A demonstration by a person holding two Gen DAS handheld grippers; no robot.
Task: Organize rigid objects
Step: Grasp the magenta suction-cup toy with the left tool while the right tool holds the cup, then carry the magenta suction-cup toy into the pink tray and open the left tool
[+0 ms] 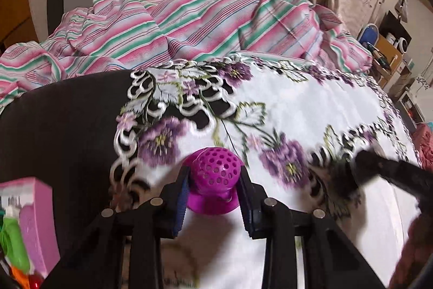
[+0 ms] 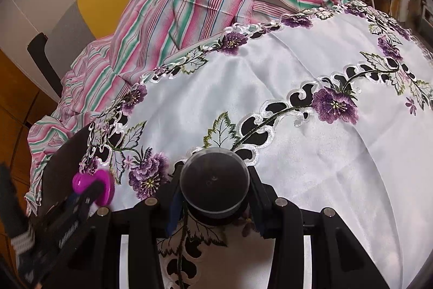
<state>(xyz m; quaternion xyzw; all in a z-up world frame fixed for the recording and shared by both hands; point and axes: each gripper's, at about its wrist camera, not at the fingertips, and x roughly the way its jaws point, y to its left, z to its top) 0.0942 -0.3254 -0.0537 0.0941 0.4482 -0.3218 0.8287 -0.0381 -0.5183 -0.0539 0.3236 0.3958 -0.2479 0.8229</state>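
A magenta plastic piece with a perforated dome and a flared base (image 1: 212, 167) sits between the blue pads of my left gripper (image 1: 214, 182), which is shut on it above the embroidered white cloth (image 1: 297, 110). The right wrist view shows the same magenta piece (image 2: 104, 184) at lower left, blurred, in the left gripper (image 2: 90, 190). My right gripper (image 2: 215, 174) is shut on a dark round jar with a clear lid (image 2: 214, 179), held over the cloth (image 2: 311, 153). In the left wrist view the right gripper (image 1: 351, 175) is a blurred black shape at right.
A pink box (image 1: 38, 218) with green and orange items stands at the lower left on the dark table (image 1: 62, 126). Crumpled striped pink-and-green fabric (image 1: 176, 26) lies behind the white cloth. Shelves with clutter (image 1: 389, 53) stand at the far right.
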